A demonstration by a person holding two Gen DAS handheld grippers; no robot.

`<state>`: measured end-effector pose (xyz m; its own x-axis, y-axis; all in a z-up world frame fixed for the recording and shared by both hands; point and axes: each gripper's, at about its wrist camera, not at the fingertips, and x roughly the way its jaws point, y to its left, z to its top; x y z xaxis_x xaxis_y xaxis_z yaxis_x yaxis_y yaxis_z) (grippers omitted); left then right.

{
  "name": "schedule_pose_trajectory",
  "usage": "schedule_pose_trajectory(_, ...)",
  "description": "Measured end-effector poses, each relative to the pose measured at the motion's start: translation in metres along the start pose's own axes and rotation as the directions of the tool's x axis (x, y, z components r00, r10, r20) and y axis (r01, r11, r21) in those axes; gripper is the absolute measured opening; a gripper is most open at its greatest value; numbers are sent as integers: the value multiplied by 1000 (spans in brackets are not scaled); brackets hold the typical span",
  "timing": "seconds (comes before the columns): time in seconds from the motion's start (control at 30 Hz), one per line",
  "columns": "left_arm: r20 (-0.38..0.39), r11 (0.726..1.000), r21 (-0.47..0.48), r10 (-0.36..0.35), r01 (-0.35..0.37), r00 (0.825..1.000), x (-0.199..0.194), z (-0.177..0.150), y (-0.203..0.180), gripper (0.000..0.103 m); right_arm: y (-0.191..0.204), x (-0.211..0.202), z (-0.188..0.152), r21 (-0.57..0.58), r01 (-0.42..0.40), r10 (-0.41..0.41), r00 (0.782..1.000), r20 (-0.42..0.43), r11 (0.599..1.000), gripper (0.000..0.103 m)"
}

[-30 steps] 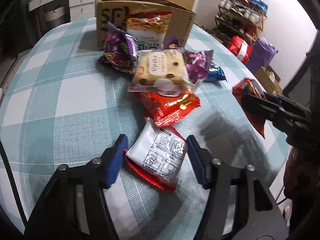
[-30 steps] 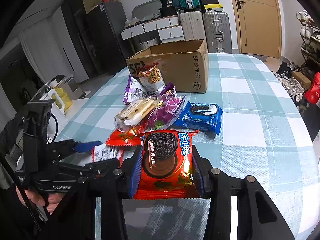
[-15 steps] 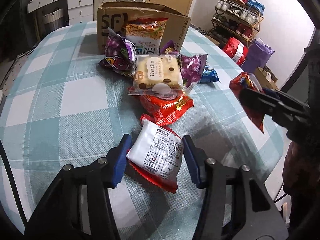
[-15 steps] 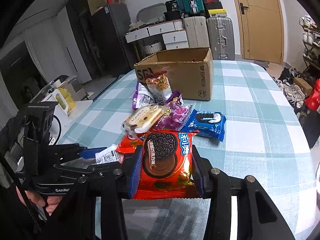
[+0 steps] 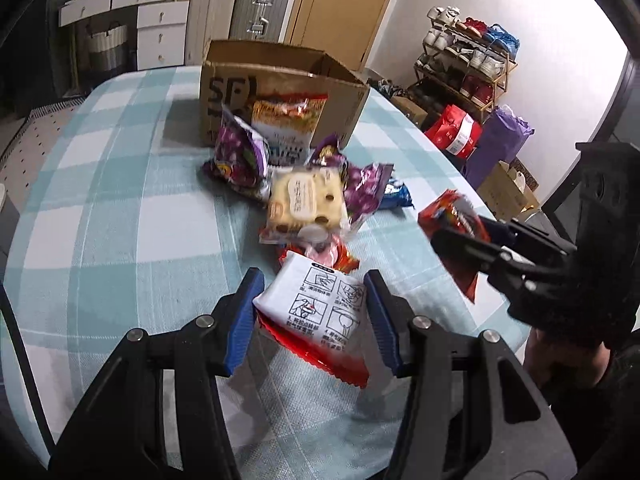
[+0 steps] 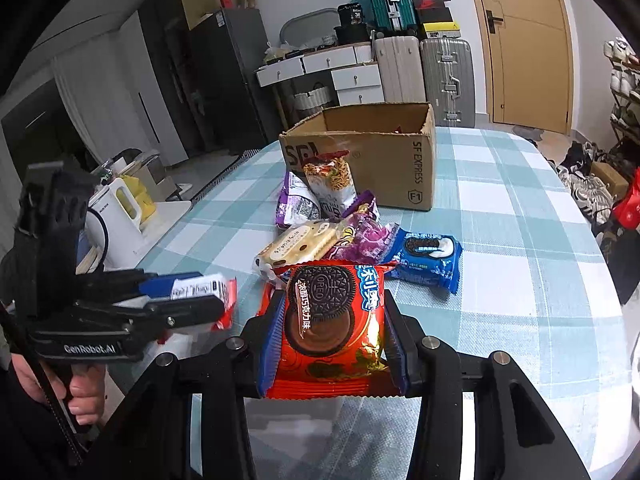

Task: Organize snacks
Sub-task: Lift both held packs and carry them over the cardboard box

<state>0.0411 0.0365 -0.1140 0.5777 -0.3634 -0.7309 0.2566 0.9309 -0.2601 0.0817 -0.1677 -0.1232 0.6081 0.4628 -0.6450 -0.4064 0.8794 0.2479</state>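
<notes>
Snacks lie in a heap on the checked counter (image 6: 520,208), just in front of the open cardboard box (image 6: 400,152) at the far side. Both hands already have one.

Fingers of the left gripper (image 5: 316,312) pinch a white and red packet (image 5: 320,312) from both sides, and it hangs a little above the cloth. Fingers of the right gripper (image 6: 332,328) are pressed tight on a red cookie pack (image 6: 332,320), held up near the camera.

This looks like the pick-up step just done, with the carrying step next. My guess is that both snacks should go to the box. For that, each hand has to reach over the heap, get above the open top, and only then let go. The left packet is held by its sides and sags, so it could slip if moved fast.

Other snacks wait in the heap: a pale biscuit pack (image 6: 296,248), purple bags (image 5: 240,156), a noodle bag (image 6: 330,184) leaning on the box, and a blue cookie pack (image 6: 428,256) to the right.

Most of the inside of the box is hidden by its walls, so I cannot tell how full it is. A red snack under the biscuit pack is mostly covered. Small print on the packets is too tiny to read.
</notes>
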Motion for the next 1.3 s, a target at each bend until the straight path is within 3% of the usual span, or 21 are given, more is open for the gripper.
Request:
schedule_pose_trajectory(0.63,52,998,-25,-48,49,997,-2,49,10,49,-4,8,25,1,-38,38,999,28,999,44)
schedule_pose_trajectory(1.3,127,999,44,-21,16,992,13,162,9,49,-25,36,122,13,-116,114,990,84,993,44)
